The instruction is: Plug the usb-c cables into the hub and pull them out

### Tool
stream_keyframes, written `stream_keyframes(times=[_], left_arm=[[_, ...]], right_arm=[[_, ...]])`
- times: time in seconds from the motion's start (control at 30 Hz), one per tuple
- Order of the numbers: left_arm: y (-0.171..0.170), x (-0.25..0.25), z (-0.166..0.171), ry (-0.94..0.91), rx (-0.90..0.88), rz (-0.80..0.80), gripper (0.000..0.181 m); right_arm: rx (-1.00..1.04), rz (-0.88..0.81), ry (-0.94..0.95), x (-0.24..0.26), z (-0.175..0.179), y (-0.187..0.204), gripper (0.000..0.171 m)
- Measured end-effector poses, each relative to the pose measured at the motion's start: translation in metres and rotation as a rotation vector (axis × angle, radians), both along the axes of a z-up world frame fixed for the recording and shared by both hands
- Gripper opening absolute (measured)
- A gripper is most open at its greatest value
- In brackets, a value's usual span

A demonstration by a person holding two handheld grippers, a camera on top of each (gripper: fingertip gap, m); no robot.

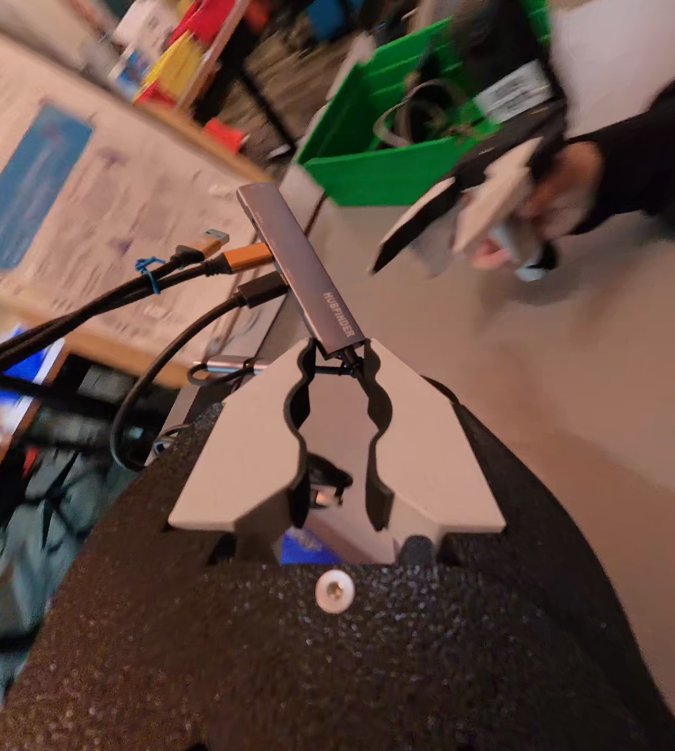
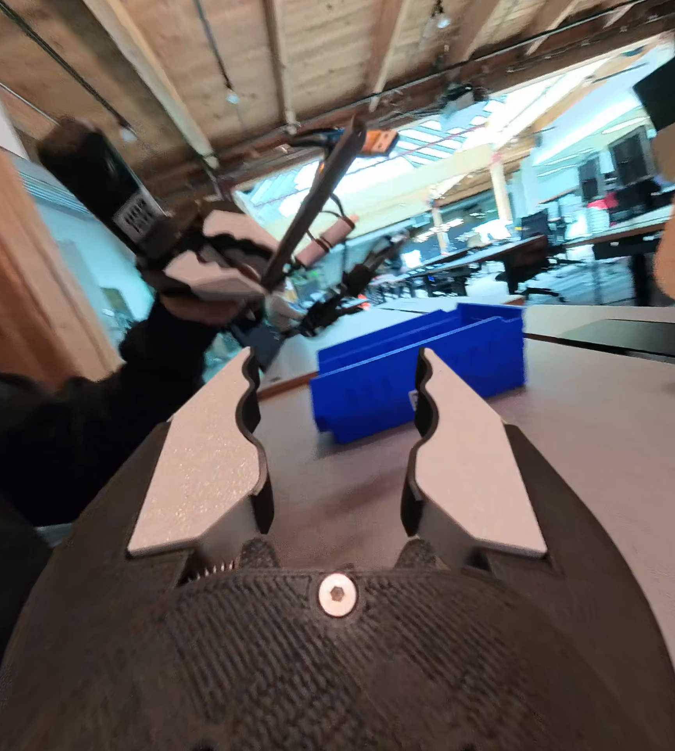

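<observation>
Hub, white lettering on top, clamped in left hand-held gripper; right hand-held gripper apart, empty.

gripper: grey fingers | wavy black pads | black textured body | silver screw | black sleeve

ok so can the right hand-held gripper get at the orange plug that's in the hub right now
Probably yes. The right hand-held gripper is open and empty, and the orange plug sticks out sideways from the hub, which the left hand-held gripper holds aloft, with nothing between.
</observation>
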State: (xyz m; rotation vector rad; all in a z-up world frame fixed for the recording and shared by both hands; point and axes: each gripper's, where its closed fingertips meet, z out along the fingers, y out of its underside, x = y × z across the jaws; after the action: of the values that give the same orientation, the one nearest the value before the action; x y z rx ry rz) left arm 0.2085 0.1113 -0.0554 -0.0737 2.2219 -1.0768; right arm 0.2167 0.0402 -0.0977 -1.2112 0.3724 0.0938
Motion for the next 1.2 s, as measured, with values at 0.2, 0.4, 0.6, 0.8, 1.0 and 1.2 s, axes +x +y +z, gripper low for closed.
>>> stream_keyframes(times=[0.2,0.4,0.6,0.8,1.0,1.2], left_arm=[[-0.06,-0.017,-0.057,0.027,0.145,-0.214,0.021],[-0.066,0.01,-0.068,0.04,0.065,-0.141,0.021],[-0.053,0.035,-0.058,-0.007,-0.273,0.273,0.039],[-0.088,0.004,-0.099,0.72,-0.9,0.177,0.071],[-0.098,0.008,-0.063,1.149,-1.318,-0.256,0.068],[-0.101,0.018,-0.044,0.977,-1.271,-0.391,0.012]], right_arm=[[0.076,0.166,0.018,-0.016,0.004,-0.006,0.026],[0.076,0.083,0.079,0.008,-0.005,-0.013,0.01],[0.148,-0.248,0.165,0.054,-0.013,-0.048,0.009],[0.263,-0.205,0.08,0.046,0.0,-0.059,0.009],[0.326,-0.057,-0.057,0.017,0.017,-0.052,0.009],[0.24,-0.039,-0.067,0.013,0.007,-0.032,0.008]])
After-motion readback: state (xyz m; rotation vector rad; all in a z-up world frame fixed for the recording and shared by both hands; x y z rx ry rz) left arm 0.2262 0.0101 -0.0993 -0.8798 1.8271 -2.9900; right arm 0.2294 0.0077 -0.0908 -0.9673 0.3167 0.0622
